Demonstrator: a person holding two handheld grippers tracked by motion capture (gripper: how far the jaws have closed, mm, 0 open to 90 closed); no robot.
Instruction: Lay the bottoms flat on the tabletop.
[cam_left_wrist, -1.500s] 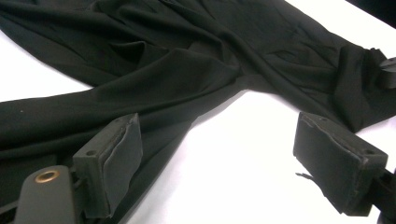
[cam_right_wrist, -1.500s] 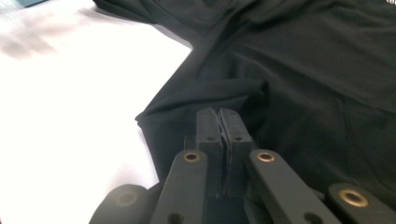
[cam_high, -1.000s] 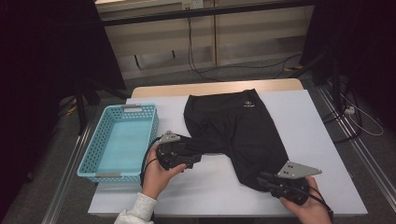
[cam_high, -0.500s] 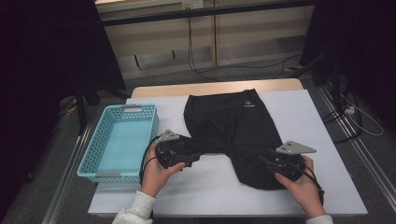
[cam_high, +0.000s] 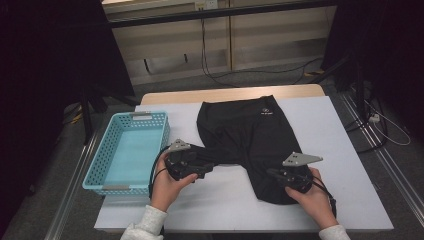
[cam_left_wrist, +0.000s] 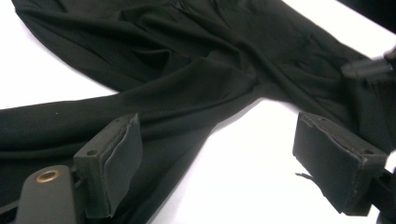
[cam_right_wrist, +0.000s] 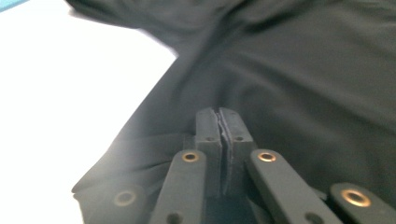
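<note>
At far left on the white table (cam_high: 320, 130), the blue basket (cam_high: 95, 172). Just right of the basket, left claw (cam_high: 205, 167) spread wide over one leg of the black shorts (cam_high: 245, 135), pinching nothing. Farther right of the basket, shorts lying flat, waistband away from the person. Farthest from the basket, right claw (cam_high: 274, 174) pressed together at the other leg's hem; cloth caught or not, impossible to tell. Risk when lifting now: hem left behind because of an empty pinch; also shorts dragged and wrinkled, because of pulling by one claw alone.

Black shorts (cam_high: 250, 135) with a small white logo; white desk (cam_high: 330, 130); light-blue perforated basket (cam_high: 107, 165); black tools with grey plates.
</note>
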